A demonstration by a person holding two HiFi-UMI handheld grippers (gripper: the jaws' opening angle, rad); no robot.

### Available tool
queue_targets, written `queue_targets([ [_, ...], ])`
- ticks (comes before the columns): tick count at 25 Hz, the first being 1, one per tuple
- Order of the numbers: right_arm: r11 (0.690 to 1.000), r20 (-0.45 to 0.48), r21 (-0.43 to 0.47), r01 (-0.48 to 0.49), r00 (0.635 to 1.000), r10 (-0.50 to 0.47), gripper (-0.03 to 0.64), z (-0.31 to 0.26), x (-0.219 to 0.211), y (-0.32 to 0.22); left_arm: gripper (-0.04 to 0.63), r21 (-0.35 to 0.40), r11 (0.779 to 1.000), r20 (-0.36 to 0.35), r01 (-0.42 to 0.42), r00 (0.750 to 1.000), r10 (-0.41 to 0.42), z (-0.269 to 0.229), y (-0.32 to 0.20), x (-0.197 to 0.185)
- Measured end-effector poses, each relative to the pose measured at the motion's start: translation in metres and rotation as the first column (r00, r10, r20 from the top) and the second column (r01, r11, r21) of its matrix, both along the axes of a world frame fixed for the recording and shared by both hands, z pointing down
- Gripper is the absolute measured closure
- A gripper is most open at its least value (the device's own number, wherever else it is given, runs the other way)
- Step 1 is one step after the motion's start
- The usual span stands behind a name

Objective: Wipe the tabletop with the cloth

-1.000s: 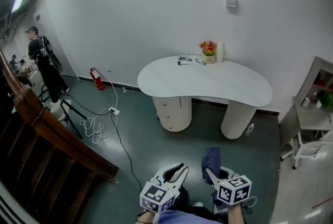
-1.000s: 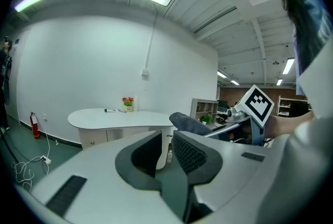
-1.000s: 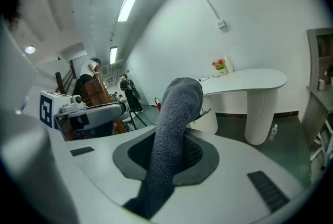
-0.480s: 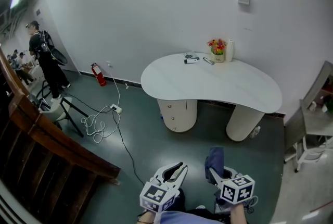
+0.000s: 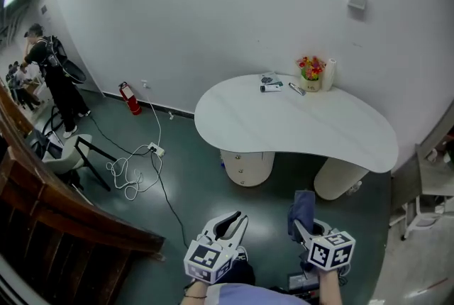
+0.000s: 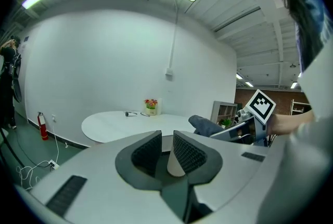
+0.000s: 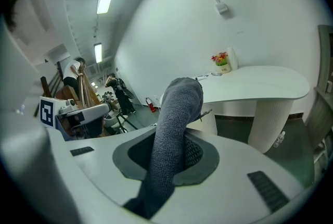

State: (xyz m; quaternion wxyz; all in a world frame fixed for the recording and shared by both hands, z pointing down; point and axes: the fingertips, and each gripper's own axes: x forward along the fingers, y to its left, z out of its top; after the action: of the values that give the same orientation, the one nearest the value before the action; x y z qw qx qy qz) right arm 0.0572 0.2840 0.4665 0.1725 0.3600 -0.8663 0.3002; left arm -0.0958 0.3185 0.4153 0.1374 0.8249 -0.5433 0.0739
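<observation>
The cloth (image 5: 303, 206) is showing slate blue-grey with a fine knitted weave between the dark grey ribbed pads of the right gripper (image 5: 303, 224). That gripper and the left gripper (image 5: 230, 223) are wearing black-and-white square markers on pale grey bodies. Ahead of both, the tabletop (image 5: 284, 119) is gleaming plain white. Beneath them the floor (image 5: 191, 183) is lying dark green. Far ahead-left, a fire extinguisher (image 5: 130, 99) is showing red.

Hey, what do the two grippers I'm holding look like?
Both the left claw and the right claw have light grey shells with dark ribbed pads. Each carries a white cube printed with black square markers.
</observation>
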Motion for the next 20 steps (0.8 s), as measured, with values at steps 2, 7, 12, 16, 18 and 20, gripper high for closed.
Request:
queue_targets([
  [2,1.000,-0.004,0.005,-0.008,1.000,0.008,0.546,-0.004,-0.014,-0.019,0.531,0.000,1.000,0.001,-0.009,1.000,0.009,-0.001,-0.018,-0.015],
  [7,0.999,-0.023,0.020,-0.028,0.999,0.029,0.546,-0.004,-0.047,-0.064,0.531,0.015,0.999,0.007,-0.040,0.999,0.040,-0.005,-0.058,-0.050],
  [12,0.999,-0.036,0.030,-0.032,0.999,0.033,0.546,-0.006,-0.076,-0.095,0.531,0.013,0.999,0.003,-0.043,0.999,0.043,-0.003,-0.083,-0.079],
  [16,0.999,-0.056,0.030,-0.016,0.998,0.017,0.546,-0.007,-0.088,-0.115,0.531,-0.007,0.999,-0.010,-0.040,0.999,0.040,0.003,-0.097,-0.090],
  [18,0.999,-0.066,0.037,-0.012,0.998,0.015,0.546,-0.008,-0.090,-0.129,0.531,-0.016,0.999,-0.017,-0.045,0.999,0.045,0.006,-0.105,-0.090],
  [20,0.999,-0.071,0.044,-0.005,0.997,0.008,0.546,-0.010,-0.091,-0.144,0.531,-0.022,0.999,-0.023,-0.050,0.999,0.050,0.009,-0.115,-0.090],
])
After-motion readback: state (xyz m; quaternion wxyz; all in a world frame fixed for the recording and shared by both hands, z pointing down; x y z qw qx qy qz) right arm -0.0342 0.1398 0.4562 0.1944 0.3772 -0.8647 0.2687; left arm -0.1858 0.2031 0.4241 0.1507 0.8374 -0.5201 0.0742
